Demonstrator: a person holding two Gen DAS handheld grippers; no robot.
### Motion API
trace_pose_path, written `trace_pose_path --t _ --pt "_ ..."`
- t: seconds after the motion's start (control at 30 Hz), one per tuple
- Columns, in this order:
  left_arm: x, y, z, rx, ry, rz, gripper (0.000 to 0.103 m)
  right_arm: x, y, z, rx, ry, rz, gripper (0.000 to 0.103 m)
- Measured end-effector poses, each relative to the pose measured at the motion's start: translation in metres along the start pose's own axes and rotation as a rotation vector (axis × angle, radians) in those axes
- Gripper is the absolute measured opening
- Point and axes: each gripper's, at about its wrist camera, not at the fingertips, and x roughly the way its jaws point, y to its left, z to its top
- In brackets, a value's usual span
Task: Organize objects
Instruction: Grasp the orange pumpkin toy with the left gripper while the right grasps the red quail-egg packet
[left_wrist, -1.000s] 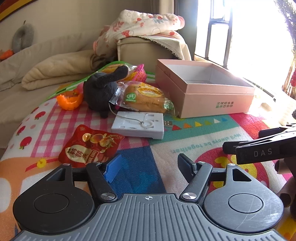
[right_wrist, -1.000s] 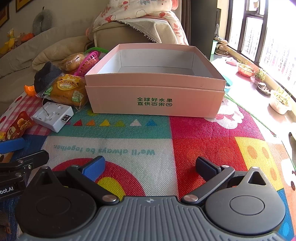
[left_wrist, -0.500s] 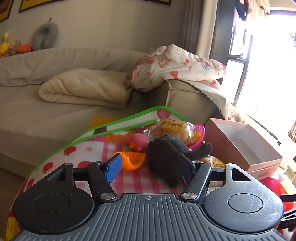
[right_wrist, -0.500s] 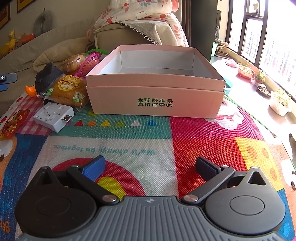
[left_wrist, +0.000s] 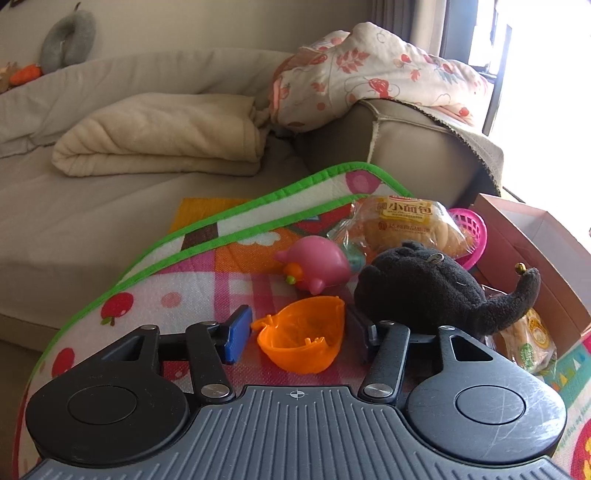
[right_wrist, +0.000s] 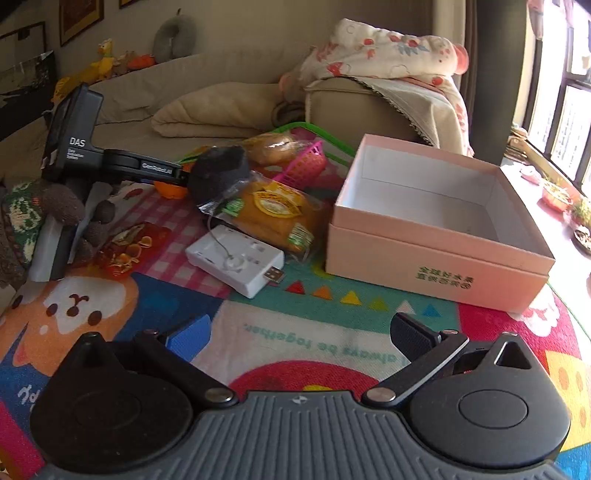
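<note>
An orange toy cup (left_wrist: 301, 339) lies on the play mat between the fingers of my left gripper (left_wrist: 299, 334). Its jaws are closing around the cup, and the pads stand just at its sides without clearly pressing. Right of it sits a black plush toy (left_wrist: 417, 291), and behind it a pink toy (left_wrist: 317, 264). The right wrist view shows the left gripper (right_wrist: 177, 177) reaching in beside the plush (right_wrist: 219, 171). My right gripper (right_wrist: 301, 332) hangs open over the mat with nothing between its fingers. The open pink box (right_wrist: 436, 258) stands to the right.
On the mat lie two bread bags (right_wrist: 280, 210) (left_wrist: 410, 221), a pink basket (right_wrist: 308, 162), a white adapter (right_wrist: 236, 258) and a red snack packet (right_wrist: 129, 247). A gloved hand (right_wrist: 55, 206) holds the left gripper. A sofa with folded blankets (left_wrist: 159, 136) lies behind.
My left gripper travelled from the red packet to the orange cup, and its jaws narrowed around it. The right gripper rose and rolled, so the box now sits to its right.
</note>
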Motion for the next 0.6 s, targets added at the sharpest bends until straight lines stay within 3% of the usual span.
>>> trace_pose_path --t 0.17,0.3,0.5,0.6 --pt "-0.053 0.018 -0.017 -0.078 -0.053 -0.076 0.060 0.019 0.071 0.029 -0.149 -0.029 0.163 0.103" --pt "-0.102 0.040 -0.031 -0.143 -0.117 -0.053 0.060 0.047 0.117 0.041 -0.229 -0.019 0.197 0.103" --pt "-0.139 0.061 -0.054 -0.207 -0.141 0.005 0.060 0.099 0.140 0.058 -0.022 0.096 0.148 0.103" --pt "-0.148 0.063 -0.063 -0.222 -0.141 0.008 0.060 0.105 0.141 0.059 0.017 0.086 0.114 0.100"
